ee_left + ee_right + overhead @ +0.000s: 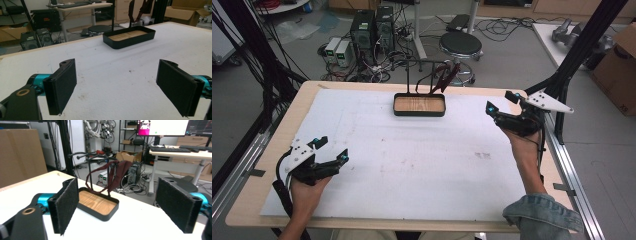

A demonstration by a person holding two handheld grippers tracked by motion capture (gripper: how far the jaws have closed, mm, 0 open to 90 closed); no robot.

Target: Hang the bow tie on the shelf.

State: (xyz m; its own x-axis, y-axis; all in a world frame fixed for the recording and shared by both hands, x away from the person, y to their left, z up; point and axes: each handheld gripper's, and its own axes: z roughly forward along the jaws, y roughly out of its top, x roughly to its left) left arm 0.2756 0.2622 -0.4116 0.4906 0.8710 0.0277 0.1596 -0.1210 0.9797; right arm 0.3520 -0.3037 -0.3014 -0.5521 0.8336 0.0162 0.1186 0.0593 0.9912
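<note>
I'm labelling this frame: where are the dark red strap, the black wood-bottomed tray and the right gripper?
dark red strap (119, 173), right gripper view, hanging fabric.
black wood-bottomed tray (419, 113), high view, front wall.
right gripper (500, 101), high view, between fingertips.

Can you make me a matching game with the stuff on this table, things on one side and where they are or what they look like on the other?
Things:
1. tray
2. dark red strap
3. left gripper
4. right gripper

Descriptions:
A. hangs on the black stand
B. open, near the table's right edge
C. black walls, wooden bottom
D. open, near the table's left front corner

Pairs: 1-C, 2-A, 3-D, 4-B
</note>
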